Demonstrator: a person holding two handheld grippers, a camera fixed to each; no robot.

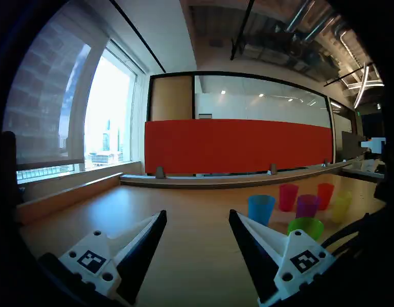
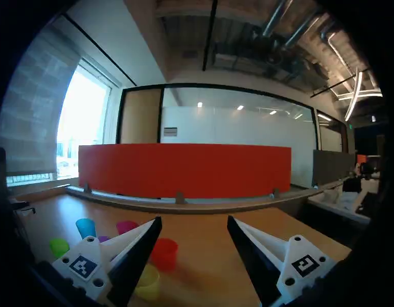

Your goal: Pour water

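Observation:
Several plastic cups stand in a cluster on the wooden table. In the left gripper view they sit to the right: a blue cup [image 1: 260,209], a pink cup [image 1: 287,197], a purple cup [image 1: 307,205], a red cup [image 1: 325,195], a yellow cup [image 1: 341,206] and a green cup [image 1: 305,226]. My left gripper [image 1: 197,222] is open and holds nothing, left of the cups. In the right gripper view my right gripper [image 2: 194,227] is open and holds nothing, with a red cup [image 2: 164,253], a yellow cup [image 2: 148,282], a blue cup [image 2: 86,227] and a green cup [image 2: 59,247] at lower left.
A red divider panel [image 1: 237,146] stands along the table's far edge on a raised wooden ledge [image 1: 222,180]. A bright window [image 1: 107,123] is at the left. More desks [image 2: 340,202] lie to the right.

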